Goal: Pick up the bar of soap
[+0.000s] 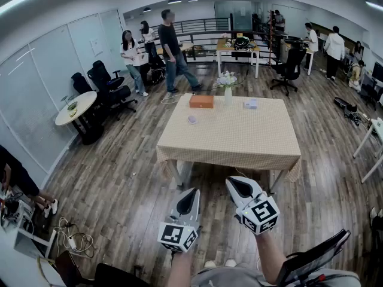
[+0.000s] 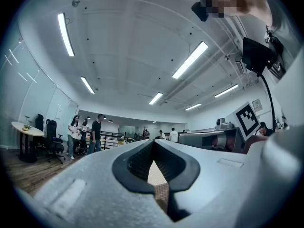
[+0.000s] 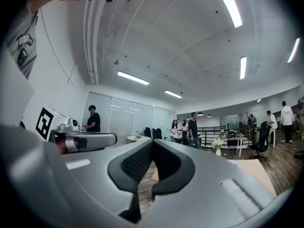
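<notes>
Ahead, left tool (image 1: 192, 192) and right tool (image 1: 234, 182), jaws together, face a table (image 1: 239, 142) bearing box (image 1: 201, 101), perhaps soap (image 1: 192, 119).

The tablecloth (image 1: 239, 137) is matt, finely checked fabric. Around it the floor (image 1: 119, 181) is dark wood planks with a slight sheen.

Bright, even indoor light from ceiling strip lights (image 2: 190, 61), which blow out to white glare in both gripper views; the head view shows a soft shadow under the bench (image 1: 230, 137) and a mild sheen on the wood floor (image 1: 119, 184). Heavy fisheye bend everywhere, with dark vignette at the gripper-view corners. The left claw (image 2: 153, 144) and right claw (image 3: 152, 142) fill the 6 o'clock half, close-up and slightly soft.
</notes>
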Demonstrator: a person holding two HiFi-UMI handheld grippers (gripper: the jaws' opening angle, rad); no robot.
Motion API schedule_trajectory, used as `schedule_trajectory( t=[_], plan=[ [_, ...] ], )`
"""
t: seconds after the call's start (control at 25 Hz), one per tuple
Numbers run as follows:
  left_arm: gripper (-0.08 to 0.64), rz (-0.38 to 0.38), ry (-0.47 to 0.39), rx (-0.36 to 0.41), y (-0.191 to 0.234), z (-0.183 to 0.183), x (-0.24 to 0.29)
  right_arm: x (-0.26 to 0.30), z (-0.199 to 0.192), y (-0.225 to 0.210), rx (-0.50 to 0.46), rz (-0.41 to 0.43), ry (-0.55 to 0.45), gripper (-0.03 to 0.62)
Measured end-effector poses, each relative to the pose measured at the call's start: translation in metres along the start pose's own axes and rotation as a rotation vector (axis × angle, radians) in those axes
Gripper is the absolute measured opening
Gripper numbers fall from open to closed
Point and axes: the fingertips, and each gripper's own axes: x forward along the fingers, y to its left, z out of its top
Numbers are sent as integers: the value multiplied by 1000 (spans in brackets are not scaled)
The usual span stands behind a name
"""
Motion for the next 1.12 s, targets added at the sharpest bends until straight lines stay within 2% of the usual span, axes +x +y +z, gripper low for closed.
schedule_trajectory(
  t=[0.32,0.56,0.76,0.92,1.12],
  plan=[
    [-14,0,11,-3,-5,-5,8,-5,-4,-5,3,5,5,-3],
    [-14,5,10,5,-14,-9,21,-15,-8,-31,60,-16,4,3],
    [-14,38,2,17,-22,-17,24,-28,-18,-46,41,-25,-5,9],
    [-14,42,28,8,-28,-31,28,-24,-31,-60,70,-26,10,11],
    [-15,52,27,13,-16,-27,42,-13,-26,-69,79,-13,-3,5]
  ],
)
